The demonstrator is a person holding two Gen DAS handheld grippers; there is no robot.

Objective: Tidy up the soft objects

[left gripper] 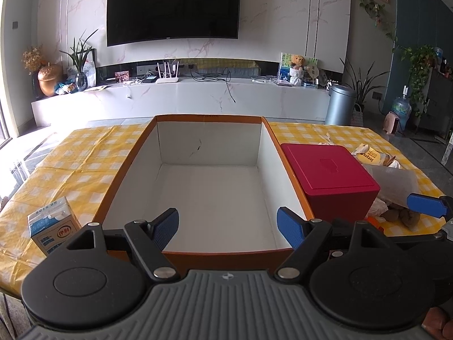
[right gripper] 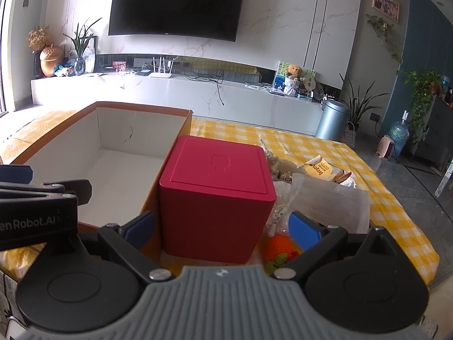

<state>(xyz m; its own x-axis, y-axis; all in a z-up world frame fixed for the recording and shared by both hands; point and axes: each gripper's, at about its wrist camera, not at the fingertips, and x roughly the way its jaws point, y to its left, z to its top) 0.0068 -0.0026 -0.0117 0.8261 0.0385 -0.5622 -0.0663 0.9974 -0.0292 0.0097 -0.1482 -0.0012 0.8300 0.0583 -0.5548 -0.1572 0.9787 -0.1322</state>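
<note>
Right gripper spread wide, holding nothing, straddling the red box at frame centre. Lower right, just beside its right finger: orange knitted toy, long axis unclear. Beyond, packets heaped toward upper right. Left gripper wide apart, unladen, facing the bare orange-rimmed box; right nearer the soft pile.

Left hand-held gripper level, jaws spread wide — right hand-held gripper likewise agape, nothing held
</note>
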